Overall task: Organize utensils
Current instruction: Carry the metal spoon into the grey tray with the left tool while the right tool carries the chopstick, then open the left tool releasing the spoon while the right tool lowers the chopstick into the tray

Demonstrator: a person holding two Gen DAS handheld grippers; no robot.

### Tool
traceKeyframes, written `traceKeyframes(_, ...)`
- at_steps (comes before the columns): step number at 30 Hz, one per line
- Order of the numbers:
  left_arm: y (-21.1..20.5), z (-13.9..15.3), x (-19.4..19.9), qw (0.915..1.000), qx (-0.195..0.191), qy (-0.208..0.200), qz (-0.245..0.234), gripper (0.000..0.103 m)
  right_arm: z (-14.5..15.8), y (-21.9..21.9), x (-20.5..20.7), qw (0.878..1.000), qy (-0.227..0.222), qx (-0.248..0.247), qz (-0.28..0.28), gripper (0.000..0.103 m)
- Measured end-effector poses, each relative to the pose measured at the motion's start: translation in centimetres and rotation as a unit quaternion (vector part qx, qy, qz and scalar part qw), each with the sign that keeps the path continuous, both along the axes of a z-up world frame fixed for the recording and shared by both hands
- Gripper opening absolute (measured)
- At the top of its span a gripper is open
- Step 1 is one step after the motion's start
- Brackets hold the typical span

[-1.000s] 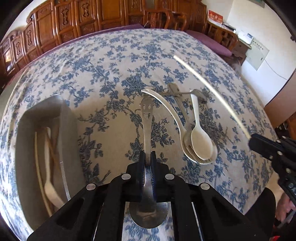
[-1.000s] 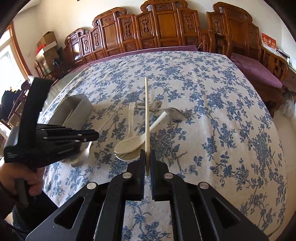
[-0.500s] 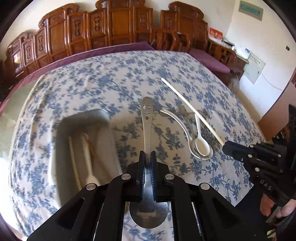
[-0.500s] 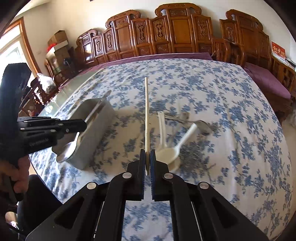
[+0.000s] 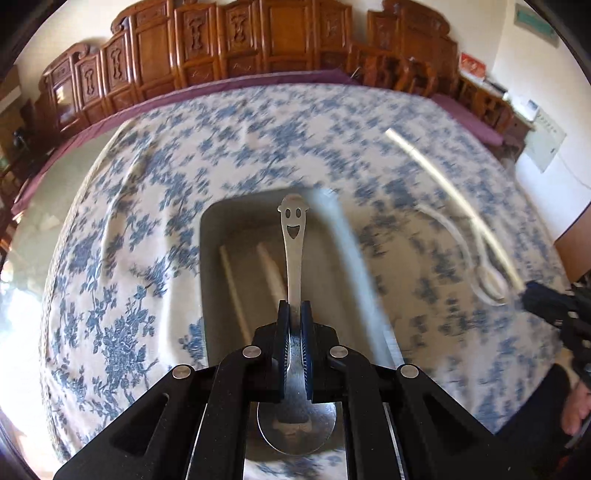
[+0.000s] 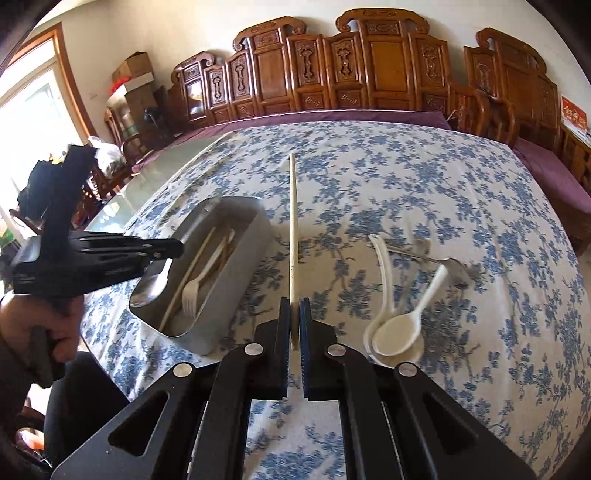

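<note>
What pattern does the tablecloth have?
Blue flowers on white; the tablecloth shows best in the right wrist view.

Pretty old-school room: a row of carved wooden chairs (image 6: 373, 70) lines the pale wall (image 6: 192, 33) behind the desk (image 6: 461, 177), which has a blue flowered cloth. Left of the chairs, cardboard boxes (image 6: 135, 79) are stacked by a bright window (image 6: 26, 122) pouring in daylight.
</note>
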State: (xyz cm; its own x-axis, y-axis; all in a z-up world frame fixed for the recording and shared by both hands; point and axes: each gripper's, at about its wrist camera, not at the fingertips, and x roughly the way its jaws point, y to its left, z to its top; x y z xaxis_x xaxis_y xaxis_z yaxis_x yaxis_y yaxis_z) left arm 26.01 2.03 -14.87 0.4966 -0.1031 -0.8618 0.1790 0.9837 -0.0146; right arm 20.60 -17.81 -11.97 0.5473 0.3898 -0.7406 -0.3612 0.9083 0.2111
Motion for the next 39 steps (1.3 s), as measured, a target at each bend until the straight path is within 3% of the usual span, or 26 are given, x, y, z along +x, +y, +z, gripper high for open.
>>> traceKeyframes(9, 1.2, -2.9, 1.8, 0.9990, 0.016, 0.037, 0.017, 0.005, 0.2, 1.3, 0.0, 1.000, -0.002, -0.022, 0.013, 0.006)
traceKeyframes(17, 1.2, -3.3, 2.4, 0.9984, 0.009, 0.051, 0.022, 0.006, 0.7, 1.7, 0.0, 1.000, -0.001, -0.023, 0.017, 0.006)
traceKeyframes(29, 3.1, 0.5, -0.1, 0.9993, -0.012, 0.010, 0.034, 0.006, 0.7, 4.8, -0.8, 0.999, 0.007, -0.010, 0.050, 0.006)
traceKeyframes(39, 5.5, 4.0, -3.3, 0.9982, -0.029, -0.026, 0.044, 0.006, -1.2, 9.9, -0.3, 0.995, 0.037, -0.019, 0.088, 0.006)
